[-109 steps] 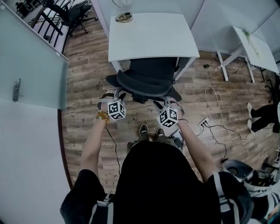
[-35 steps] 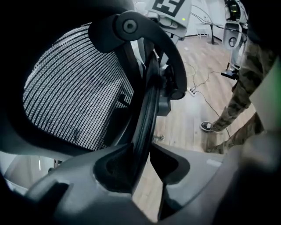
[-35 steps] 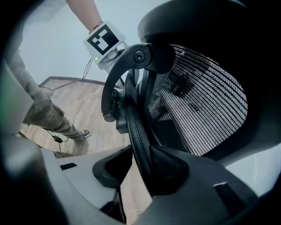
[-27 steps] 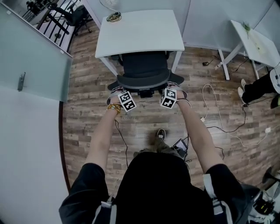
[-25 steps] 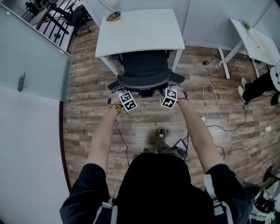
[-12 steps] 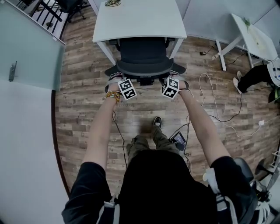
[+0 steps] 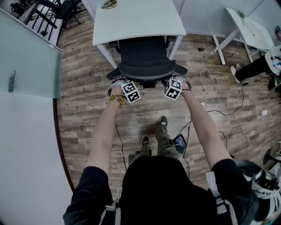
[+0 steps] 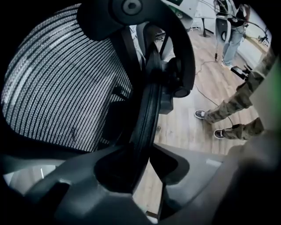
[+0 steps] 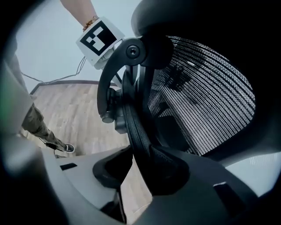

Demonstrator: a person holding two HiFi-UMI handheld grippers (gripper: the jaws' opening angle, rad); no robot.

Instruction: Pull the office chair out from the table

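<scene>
The black mesh office chair (image 7: pixel 146 66) stands tucked against the front edge of the white table (image 7: pixel 138 19), with its seat under the top. My left gripper (image 7: pixel 119 81) is shut on the left edge of the backrest, and my right gripper (image 7: pixel 178 80) is shut on the right edge. In the left gripper view the dark backrest rim (image 8: pixel 147 114) runs between the jaws of the left gripper (image 8: pixel 147 154), with the mesh (image 8: pixel 66 88) to its left. The right gripper view mirrors this: the rim (image 9: pixel 134 118) sits between the jaws of the right gripper (image 9: pixel 136 154), with the mesh (image 9: pixel 206 96) on the right.
A coiled cable (image 7: pixel 109 4) lies on the table's far edge. A glass partition (image 7: pixel 26 57) stands at the left, a second white table (image 7: pixel 250 30) at the right. Floor cables (image 7: pixel 215 101) run right of the chair. A small device (image 7: pixel 180 141) lies by my shoes (image 7: pixel 163 121).
Both grippers stay clamped on the backrest and have drawn back slightly toward the person, the chair with them. The person has stepped; both shoes now show.
</scene>
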